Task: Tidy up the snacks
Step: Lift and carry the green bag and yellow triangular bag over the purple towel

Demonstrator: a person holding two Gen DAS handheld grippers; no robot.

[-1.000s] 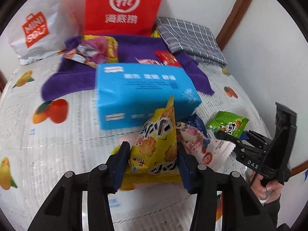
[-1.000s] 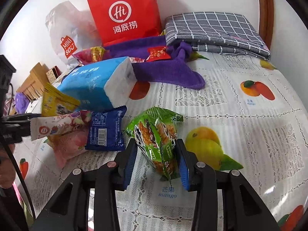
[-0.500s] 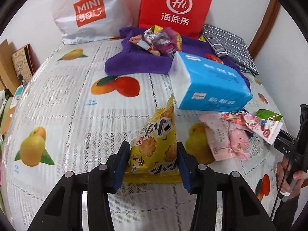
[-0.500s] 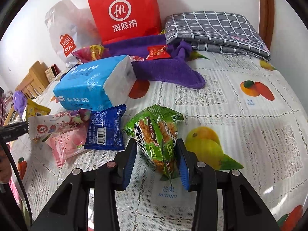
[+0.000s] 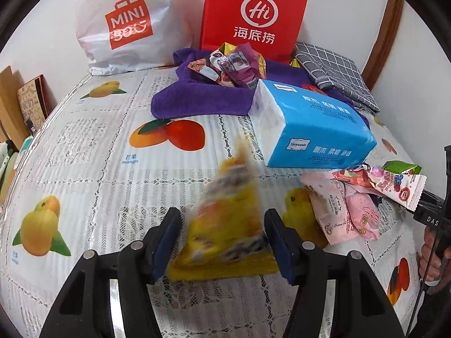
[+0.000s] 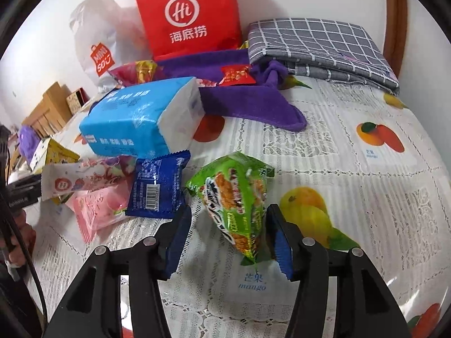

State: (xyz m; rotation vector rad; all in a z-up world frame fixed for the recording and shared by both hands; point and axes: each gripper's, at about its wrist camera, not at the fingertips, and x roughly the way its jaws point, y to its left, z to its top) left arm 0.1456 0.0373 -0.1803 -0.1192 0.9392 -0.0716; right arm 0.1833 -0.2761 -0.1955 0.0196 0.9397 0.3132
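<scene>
In the left wrist view a yellow cracker packet (image 5: 228, 225) is blurred with motion between the opening jaws of my left gripper (image 5: 222, 239); a gap shows at the left pad. The right wrist view has a green snack packet (image 6: 239, 197) standing on the fruit-print tablecloth (image 6: 366, 197) between the opening jaws of my right gripper (image 6: 228, 242), clear of the left pad and close against the right one. A pile of pink packets (image 5: 346, 211), a white-and-pink snack (image 5: 389, 183) and a dark blue packet (image 6: 157, 186) lies beside a blue tissue pack (image 5: 313, 129).
At the back a purple towel (image 5: 203, 95) carries several snacks (image 5: 234, 67). Behind it stand a red paper bag (image 5: 253, 17) and a white plastic bag (image 5: 126, 25). A grey checked cloth (image 5: 335, 76) lies back right. A person's hand (image 5: 431, 248) shows at the right edge.
Both pairs of jaws have widened. The yellow packet has come loose and is moving; the green packet now stands free. Earlier the left gripper swung left, away from the tissue pack.
</scene>
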